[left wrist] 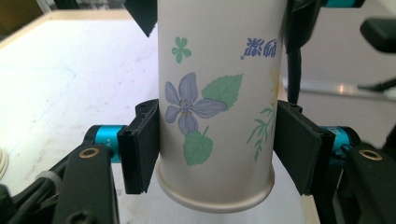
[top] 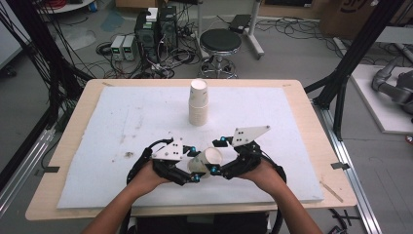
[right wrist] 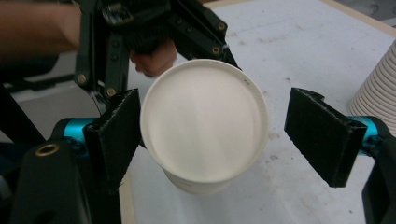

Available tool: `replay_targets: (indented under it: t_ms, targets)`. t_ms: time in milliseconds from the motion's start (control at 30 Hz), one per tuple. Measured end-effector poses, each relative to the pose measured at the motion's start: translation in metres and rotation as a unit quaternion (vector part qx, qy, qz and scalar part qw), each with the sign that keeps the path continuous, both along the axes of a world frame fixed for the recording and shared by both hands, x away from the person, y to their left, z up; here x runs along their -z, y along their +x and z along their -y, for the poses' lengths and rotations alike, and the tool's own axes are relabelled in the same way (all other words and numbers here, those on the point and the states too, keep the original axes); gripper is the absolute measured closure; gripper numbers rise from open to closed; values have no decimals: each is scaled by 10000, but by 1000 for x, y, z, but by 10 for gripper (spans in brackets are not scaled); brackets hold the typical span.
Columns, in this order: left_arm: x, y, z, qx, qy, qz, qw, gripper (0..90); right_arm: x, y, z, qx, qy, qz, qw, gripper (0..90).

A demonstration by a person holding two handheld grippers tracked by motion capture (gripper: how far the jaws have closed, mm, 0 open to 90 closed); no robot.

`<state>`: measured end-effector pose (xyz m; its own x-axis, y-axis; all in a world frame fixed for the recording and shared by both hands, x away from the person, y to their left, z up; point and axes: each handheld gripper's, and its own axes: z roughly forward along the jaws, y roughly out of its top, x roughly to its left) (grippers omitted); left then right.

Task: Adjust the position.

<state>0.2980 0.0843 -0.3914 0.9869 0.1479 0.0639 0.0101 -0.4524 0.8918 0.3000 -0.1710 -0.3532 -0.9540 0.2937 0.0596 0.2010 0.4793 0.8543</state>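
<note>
From the high view, a paper cup (top: 207, 161) lies tilted between the left gripper (top: 195, 168) and right gripper (top: 217, 155), near a cup stack (top: 198, 103) on the white mat (top: 122, 126).

In the left gripper view, the jaws clamp the flowered cup (blue printed characters, too blurred to read).

In the right gripper view, the jaws stand wide around the cup's mouth. This looks like a handover; the right should next withdraw clear.
</note>
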Motion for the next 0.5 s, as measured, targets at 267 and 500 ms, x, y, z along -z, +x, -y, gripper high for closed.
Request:
replay_targets:
  t_ms: [267, 500]
  targets:
    - [-12, 2, 4, 170, 752, 42, 9970, 351, 1, 0, -5, -318, -434, 70, 9985, 199]
    - [-20, 3, 8, 276, 1246, 18, 9918, 349, 1, -1, -11, -513, -748, 170, 9957, 200]
